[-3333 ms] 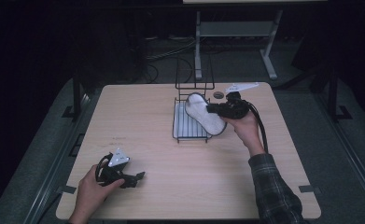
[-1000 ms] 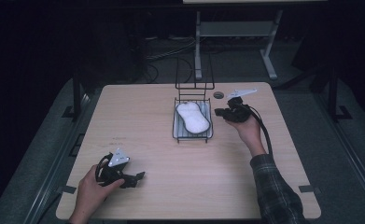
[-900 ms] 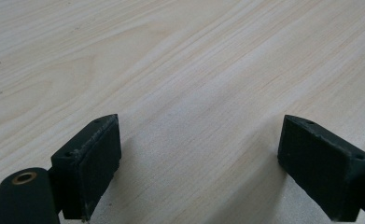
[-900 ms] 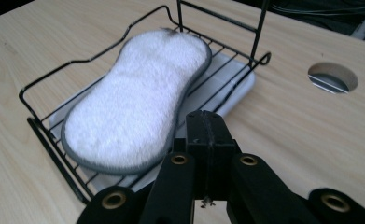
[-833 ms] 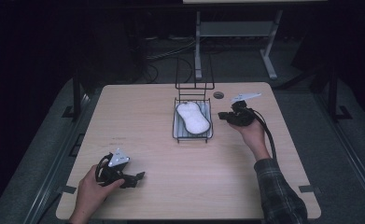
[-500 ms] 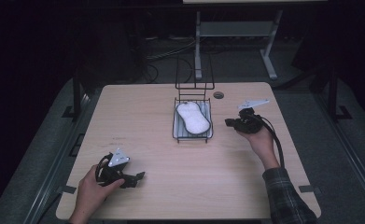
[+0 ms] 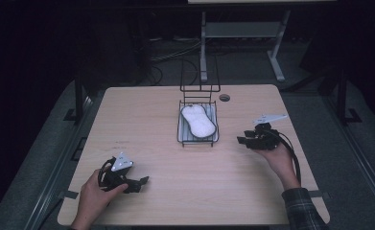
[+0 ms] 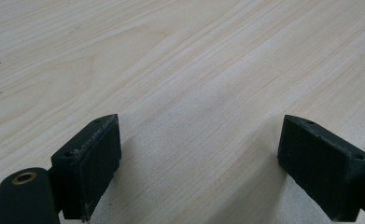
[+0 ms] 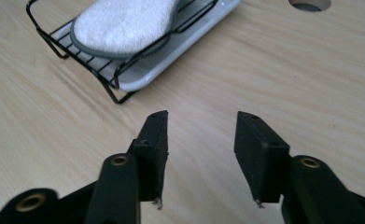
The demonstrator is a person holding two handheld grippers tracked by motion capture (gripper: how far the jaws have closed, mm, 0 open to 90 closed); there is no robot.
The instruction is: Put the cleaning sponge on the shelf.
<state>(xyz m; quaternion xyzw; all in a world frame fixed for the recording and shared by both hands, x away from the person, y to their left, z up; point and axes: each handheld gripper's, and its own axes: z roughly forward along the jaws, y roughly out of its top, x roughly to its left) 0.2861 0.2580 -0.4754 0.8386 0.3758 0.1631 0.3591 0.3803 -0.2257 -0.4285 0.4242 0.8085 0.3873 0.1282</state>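
Observation:
A white sponge [image 7: 198, 120] with a grey edge lies in a black wire rack [image 7: 197, 139] over a white tray, at the table's middle back. It is the same sponge [image 9: 124, 21] and rack [image 9: 101, 77] at the top left of the right gripper view. My right gripper [image 7: 241, 141] hovers low to the right of the rack, pointing at it; its jaws have just been opening and nothing is between them [image 9: 201, 140]. My left gripper [image 7: 142, 183] rests on the table near the front left, open and empty [image 8: 199, 158].
A round hole [image 7: 224, 97] sits in the tabletop behind the rack. The rack's wire back [image 7: 200, 79] rises at the table's far edge. A cable [image 7: 294, 153] trails from the right gripper along the forearm. Dark floor surrounds the table.
The sponge, held over the rack at first, now lies in it. The right gripper has drawn away to the right and toward the front, and its jaws have parted. The left gripper stayed put.

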